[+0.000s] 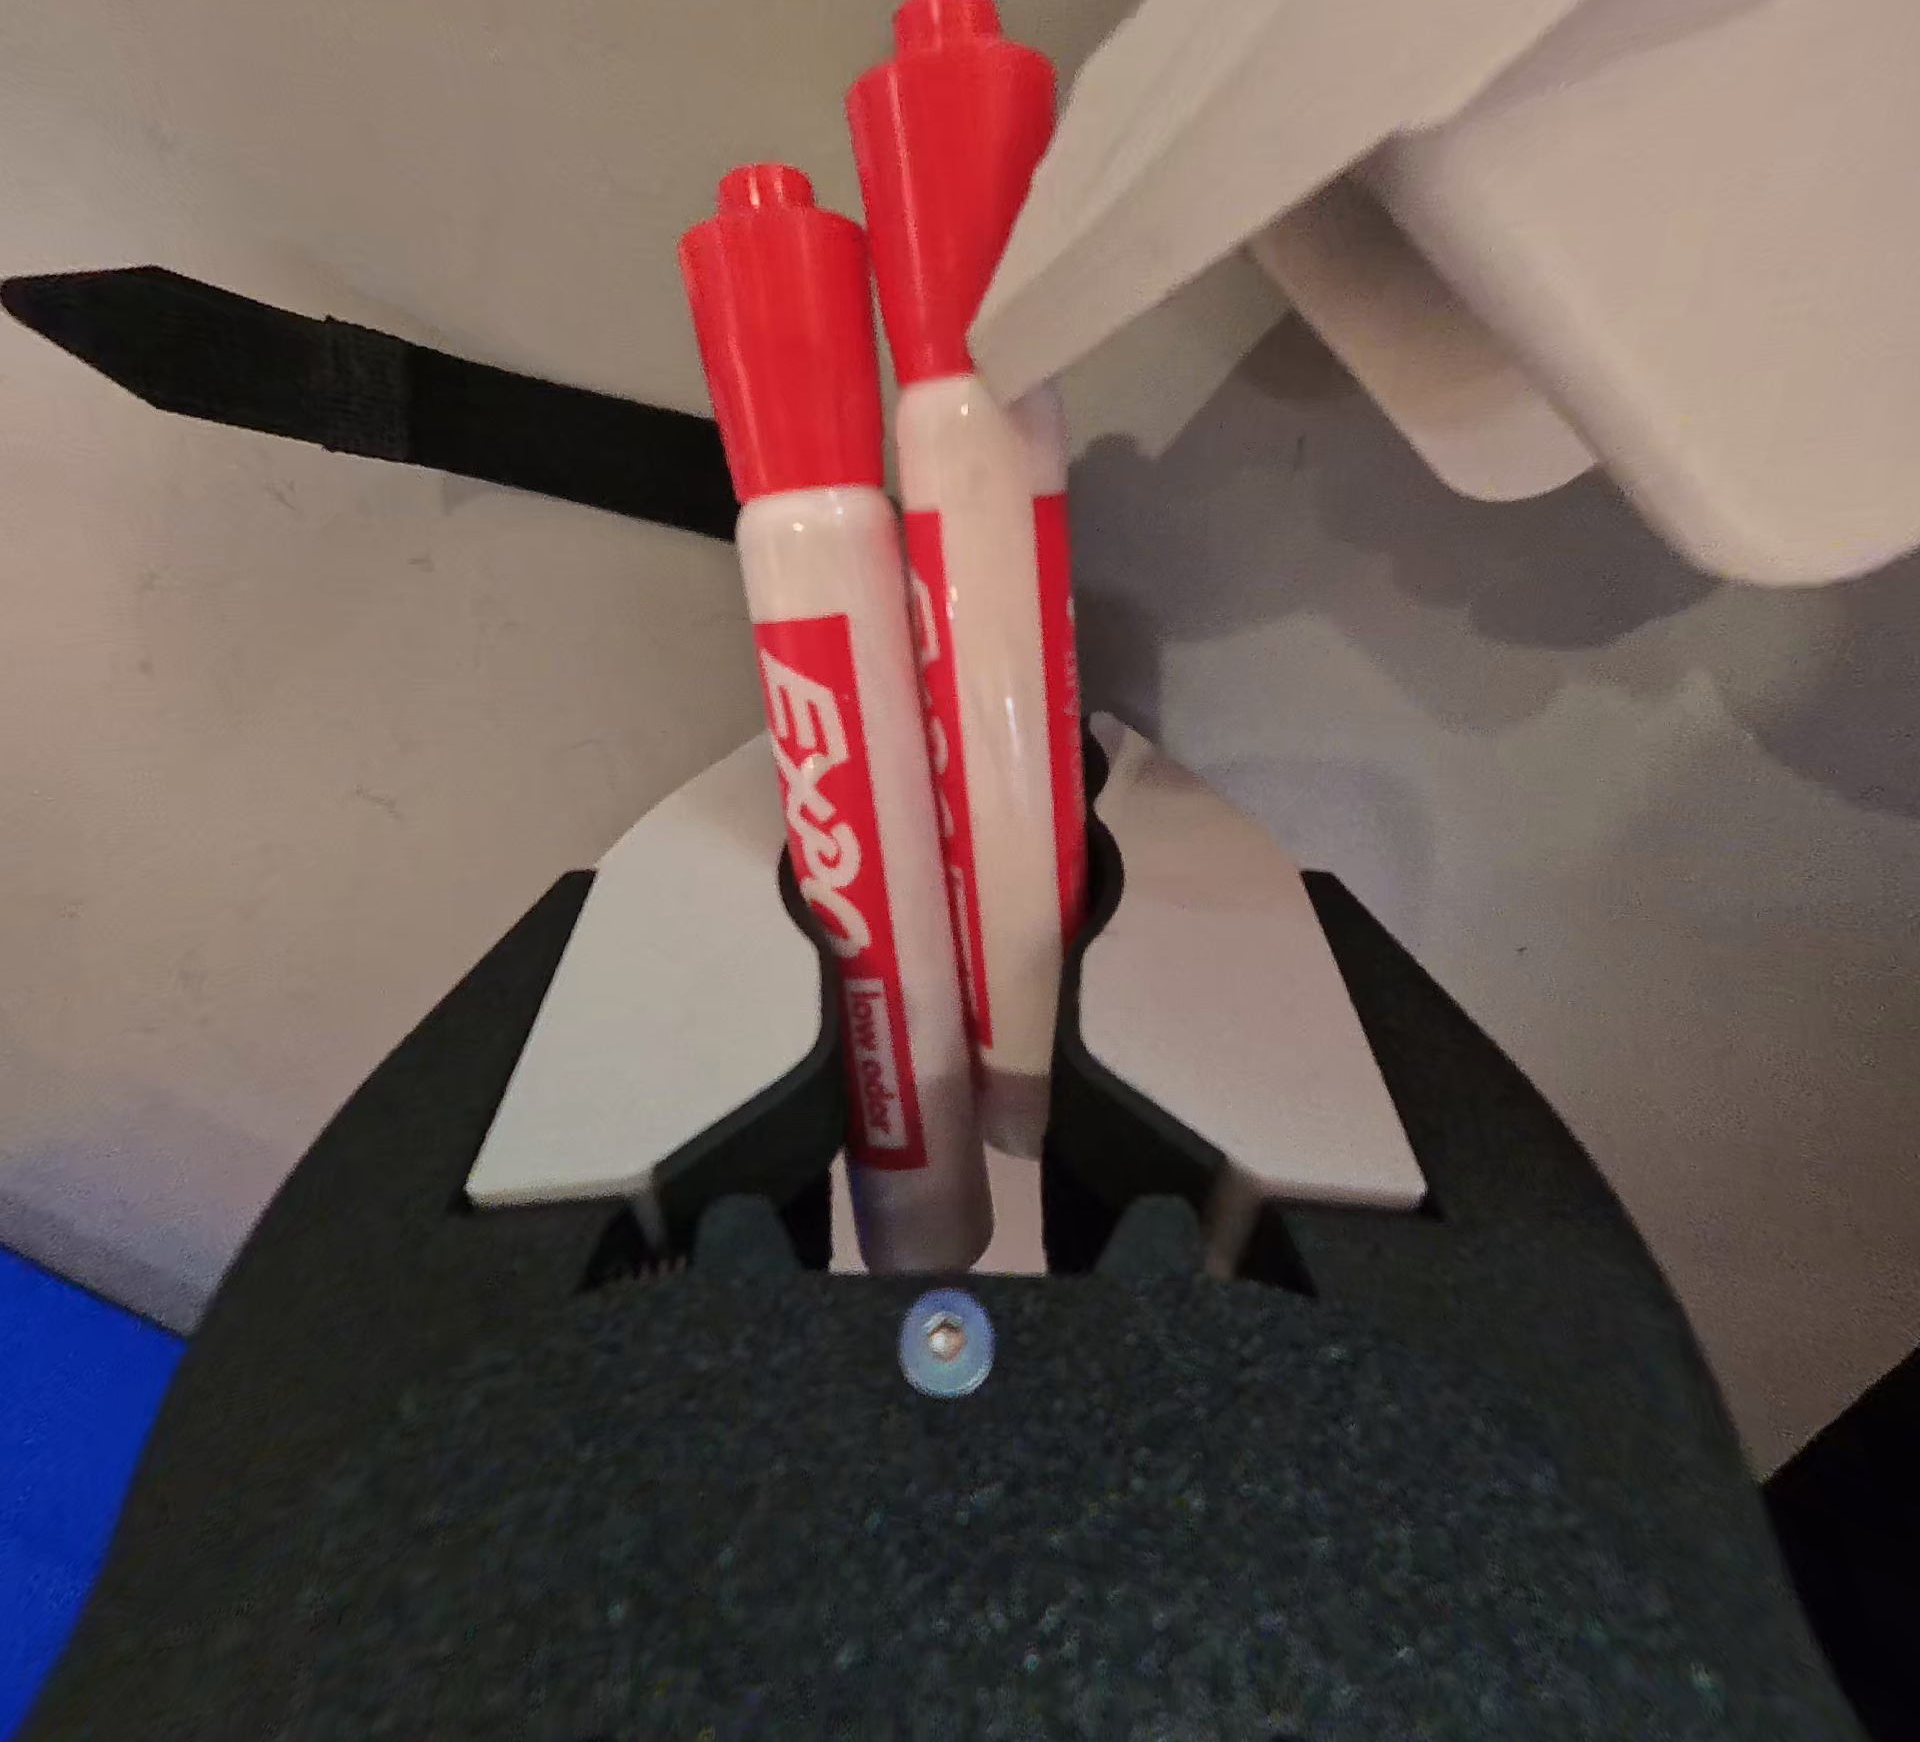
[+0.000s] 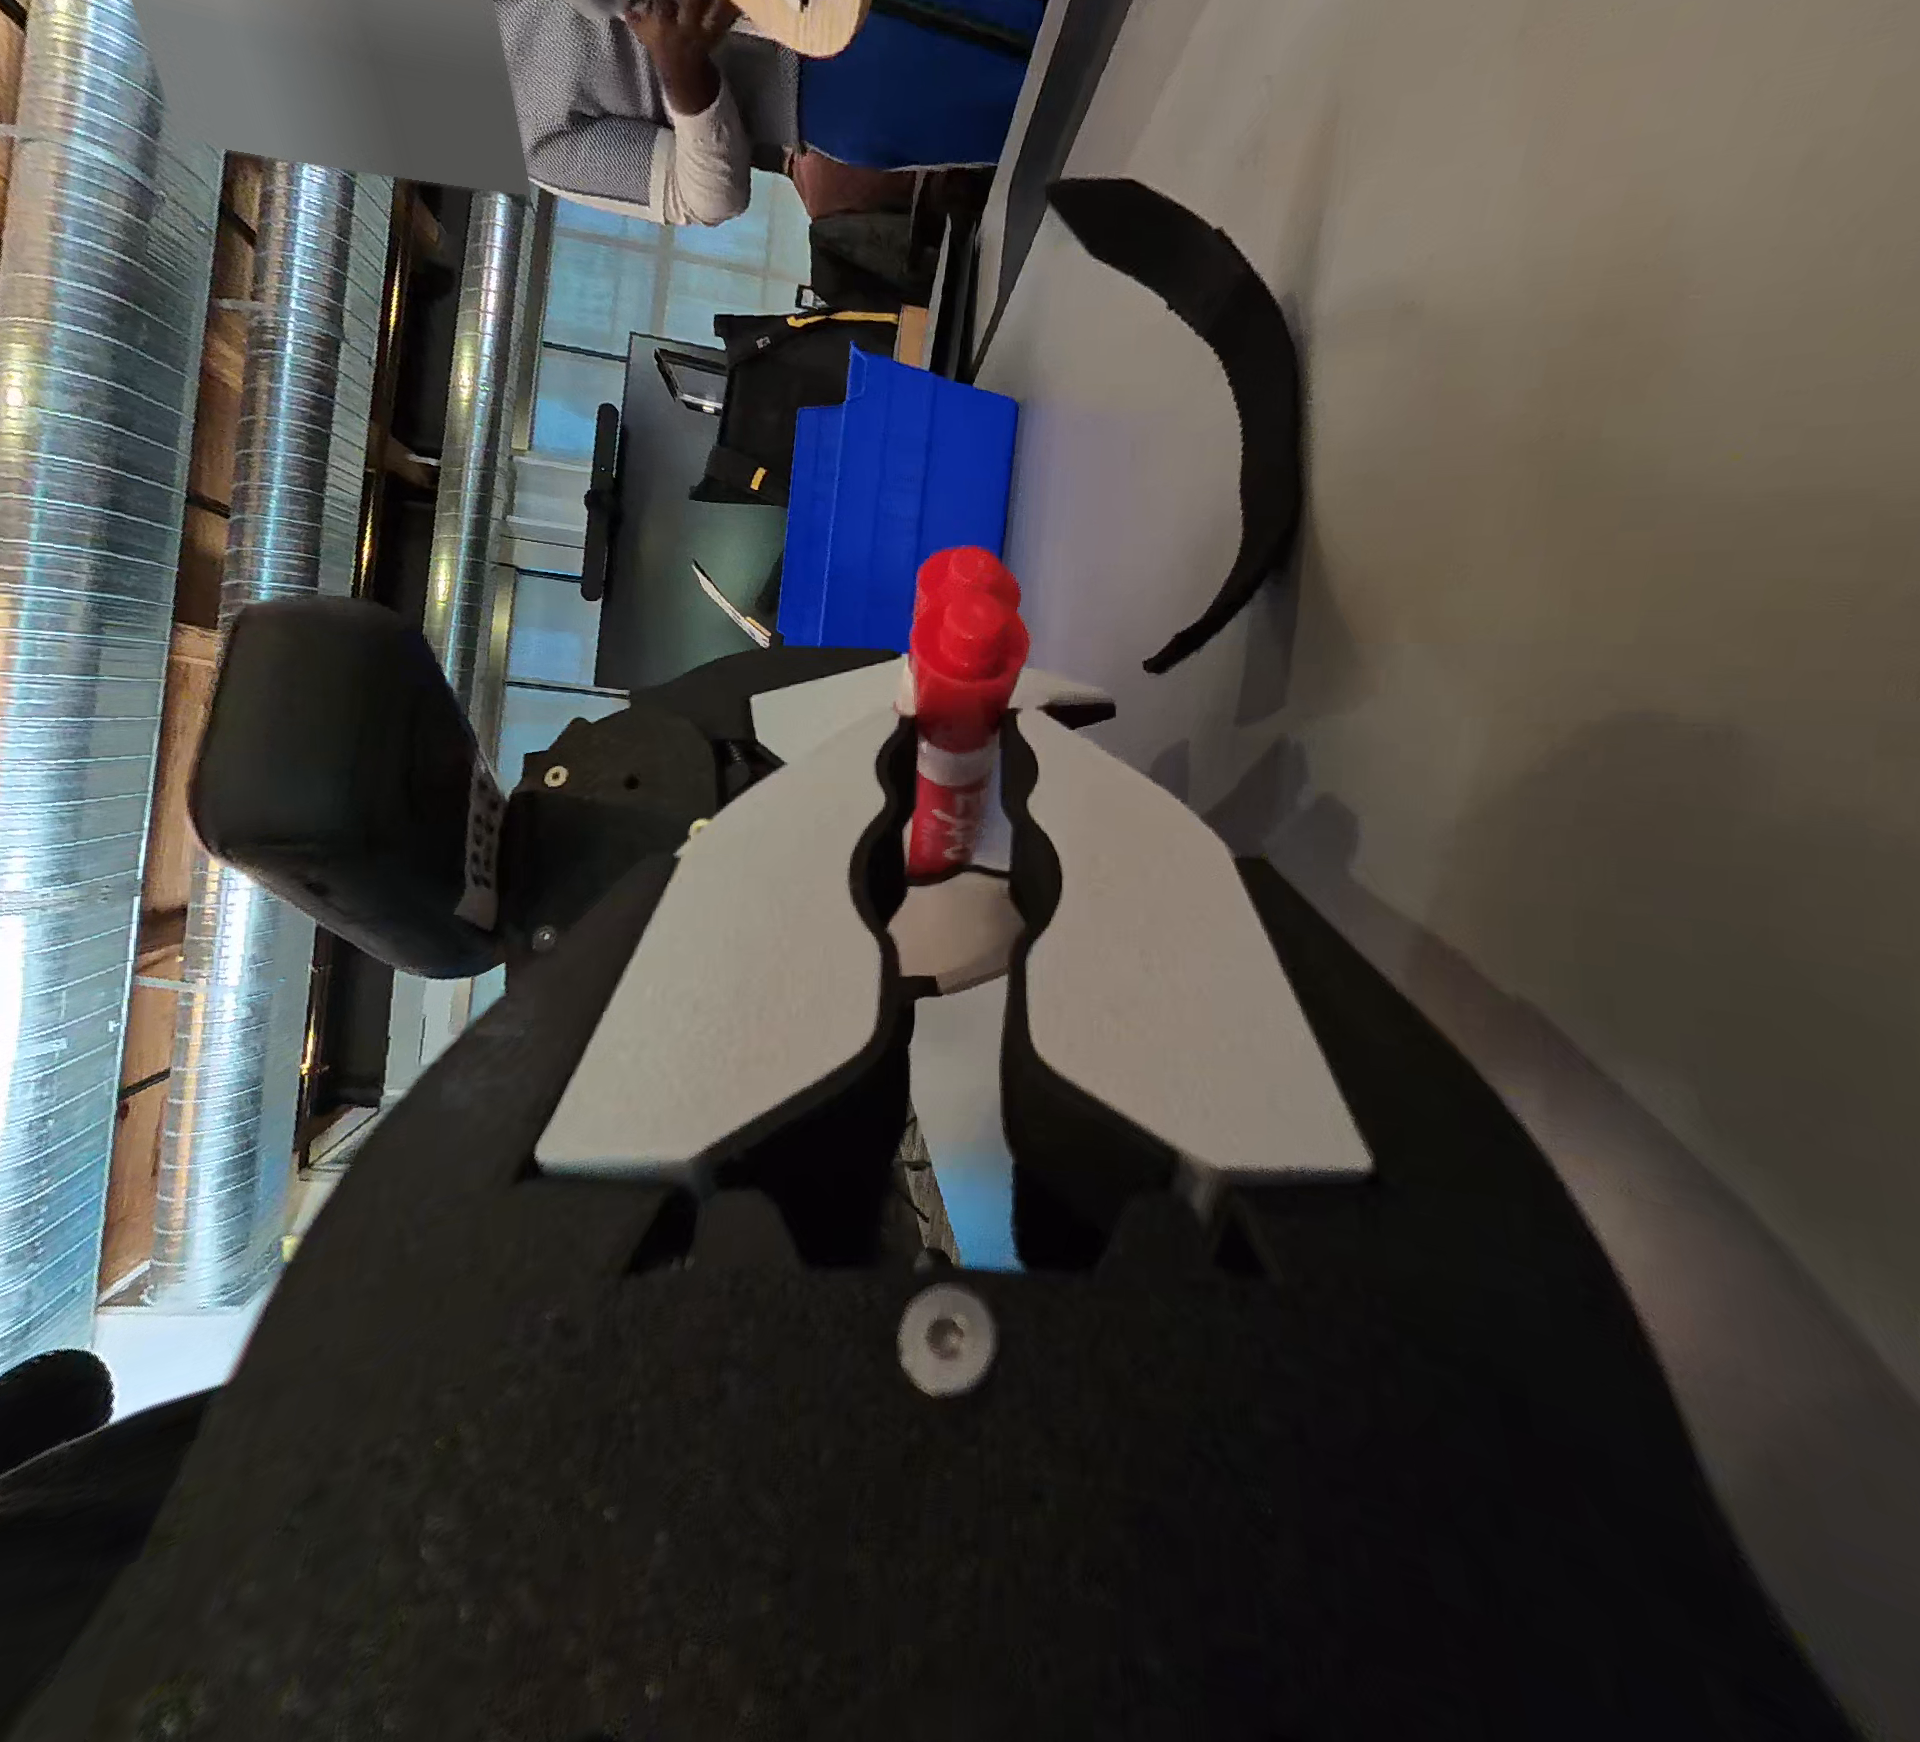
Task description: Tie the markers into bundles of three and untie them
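Observation:
Red-capped white markers (image 1: 810, 653) stand upright between the fingers of my left gripper (image 1: 935, 757), which is shut on their lower barrels. Two show fully and a third shows partly behind them. My right gripper (image 2: 961, 705) is shut on the same markers (image 2: 961, 653) just below the caps. One of its white fingers (image 1: 1351, 134) reaches in from the upper right of the left wrist view. A black strap (image 1: 364, 383) lies loose on the table behind the markers. In the right wrist view the strap (image 2: 1247, 404) curves on the table beyond the caps, not around the markers.
The pale table (image 1: 312, 809) fills the left wrist view. A blue bin (image 2: 894, 487) stands at the table's edge beyond the markers. The left gripper's black body (image 2: 343, 778) sits close beside my right fingers. A person (image 2: 623, 82) sits in the background. There is about 7 cm between the tips of the two grippers. My left tips are roughly 10 cm from the black strap (image 1: 364, 383). Seen from the right wrist view (image 2: 1202, 287) as well.

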Demonstrator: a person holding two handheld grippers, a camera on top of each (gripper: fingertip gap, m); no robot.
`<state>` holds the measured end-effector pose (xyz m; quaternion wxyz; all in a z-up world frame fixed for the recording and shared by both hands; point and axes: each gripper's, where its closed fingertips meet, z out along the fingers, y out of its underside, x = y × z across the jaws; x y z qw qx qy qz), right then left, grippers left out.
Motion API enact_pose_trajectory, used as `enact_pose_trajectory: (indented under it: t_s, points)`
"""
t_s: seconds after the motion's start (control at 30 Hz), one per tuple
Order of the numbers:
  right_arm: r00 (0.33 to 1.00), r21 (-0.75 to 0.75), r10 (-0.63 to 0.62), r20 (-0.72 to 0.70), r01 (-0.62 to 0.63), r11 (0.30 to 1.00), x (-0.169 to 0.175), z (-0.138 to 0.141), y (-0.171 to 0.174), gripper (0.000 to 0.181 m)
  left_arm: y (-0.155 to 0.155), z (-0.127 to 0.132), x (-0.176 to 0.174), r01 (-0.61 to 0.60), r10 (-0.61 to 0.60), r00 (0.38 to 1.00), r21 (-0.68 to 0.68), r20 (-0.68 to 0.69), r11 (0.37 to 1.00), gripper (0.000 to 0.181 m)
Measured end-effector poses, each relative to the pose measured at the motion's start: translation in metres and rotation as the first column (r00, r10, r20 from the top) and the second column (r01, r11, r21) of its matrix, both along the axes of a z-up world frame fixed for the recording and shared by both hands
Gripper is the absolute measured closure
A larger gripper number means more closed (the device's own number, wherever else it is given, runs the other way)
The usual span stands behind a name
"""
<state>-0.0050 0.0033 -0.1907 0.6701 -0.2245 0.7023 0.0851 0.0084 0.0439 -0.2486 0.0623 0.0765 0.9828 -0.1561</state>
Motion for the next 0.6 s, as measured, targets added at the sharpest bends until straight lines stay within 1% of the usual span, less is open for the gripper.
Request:
enact_pose_trajectory:
  t_s: [0.03,0.2,0.27,0.4,0.47,0.5,0.53,0.57,0.6]
  points:
    - [1.0,-0.005,-0.005,-0.003,0.005,1.0,0.0,0.0,0.001,0.166,0.0,0.0,0.0,-0.002,0.002,1.0,-0.002,-0.005,1.0,0.138]
    - [1.0,0.021,-0.01,-0.004,0.01,1.0,0.0,-0.001,0.003,0.166,0.0,0.001,0.0,-0.003,0.003,1.0,-0.013,-0.012,1.0,0.139]
    - [1.0,0.053,-0.002,-0.013,0.003,0.999,0.0,-0.004,0.005,0.166,0.002,-0.001,0.001,0.001,-0.001,1.0,-0.003,-0.004,1.0,0.138]
    - [1.0,0.067,0.015,-0.01,-0.014,0.998,0.0,-0.004,0.009,0.166,0.004,-0.003,0.001,0.01,-0.01,1.0,-0.003,-0.002,1.0,0.139]
    - [0.999,0.115,0.035,0.033,-0.038,0.993,0.002,0.0,0.009,0.165,0.003,-0.002,0.001,0.012,-0.012,1.0,-0.013,-0.005,1.0,0.139]
    - [0.997,0.153,0.051,0.066,-0.061,0.986,0.003,0.003,0.011,0.161,0.001,0.001,-0.001,0.015,-0.016,1.0,-0.035,-0.024,0.999,0.139]
    - [0.993,0.186,0.065,0.095,-0.082,0.979,0.005,0.006,0.015,0.154,-0.001,0.004,-0.007,0.024,-0.028,0.998,-0.055,-0.064,0.998,0.139]
    - [0.989,0.213,0.077,0.13,-0.103,0.972,0.006,0.011,0.02,0.154,-0.004,0.007,-0.012,0.032,-0.039,0.995,-0.071,-0.096,0.997,0.139]
    - [0.984,0.215,0.08,0.161,-0.114,0.97,0.007,0.015,0.024,0.157,-0.006,0.009,-0.014,0.038,-0.046,0.994,-0.082,-0.099,0.996,0.139]
